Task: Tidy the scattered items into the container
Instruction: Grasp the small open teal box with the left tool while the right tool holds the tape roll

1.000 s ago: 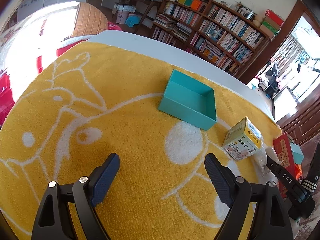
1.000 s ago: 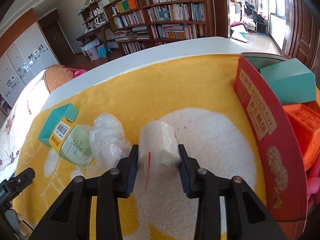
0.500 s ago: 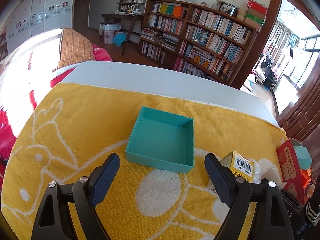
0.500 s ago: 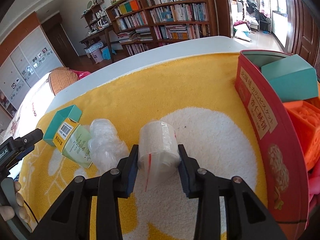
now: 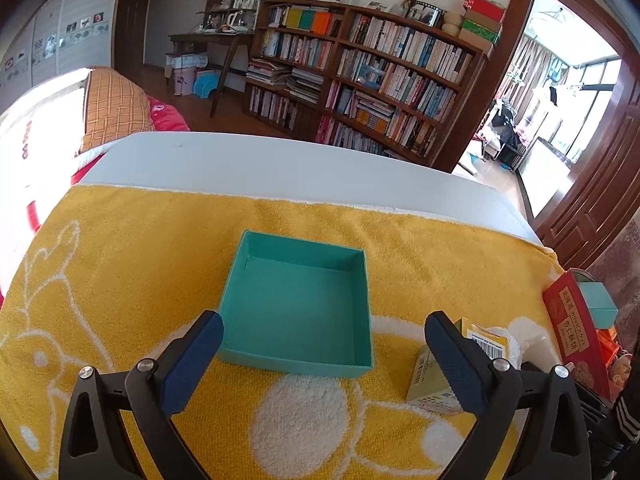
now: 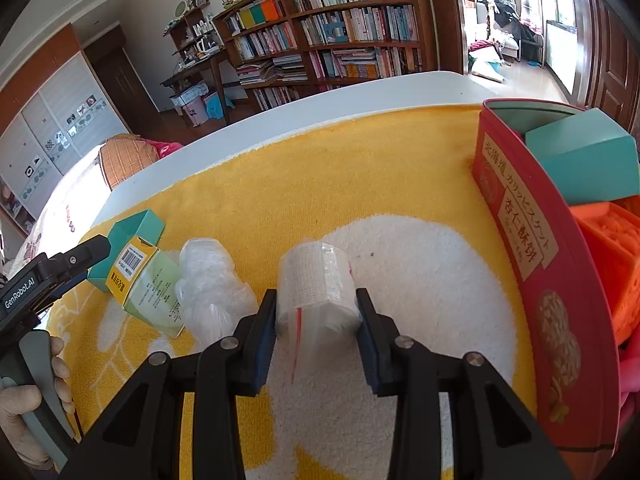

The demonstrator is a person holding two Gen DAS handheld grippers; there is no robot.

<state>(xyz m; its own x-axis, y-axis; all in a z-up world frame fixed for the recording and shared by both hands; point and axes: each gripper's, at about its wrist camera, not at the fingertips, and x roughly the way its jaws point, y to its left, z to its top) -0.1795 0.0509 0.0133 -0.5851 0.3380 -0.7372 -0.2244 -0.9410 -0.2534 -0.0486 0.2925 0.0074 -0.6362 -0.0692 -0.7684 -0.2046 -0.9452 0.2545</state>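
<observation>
An empty teal tray (image 5: 298, 304) lies on the yellow towel (image 5: 120, 264). My left gripper (image 5: 324, 320) hovers at its near edge, jaws opening wide. The tray's front part sits between the fingers, and neither pad touches it. My right gripper (image 6: 316, 296) is shut on a white roll in a clear bag (image 6: 318, 280), resting on the towel. To the right stands the red container (image 6: 532, 264), which holds a teal box (image 6: 584, 160) and an orange item (image 6: 616, 248). That red container (image 5: 572, 336) also shows at the right edge of the left wrist view.
A yellow-green carton (image 6: 144, 280) and a crumpled clear bag (image 6: 212, 280) lie left of the roll, beside the teal tray (image 6: 136, 232). A person's hand (image 6: 24, 396) holds the left gripper's body (image 6: 52, 276). White table rim (image 5: 280, 168) beyond the towel; bookshelves behind.
The left gripper has swung over to face the teal tray, rolled level, and its jaws have spread wider. The right gripper has kept still on the bagged roll.
</observation>
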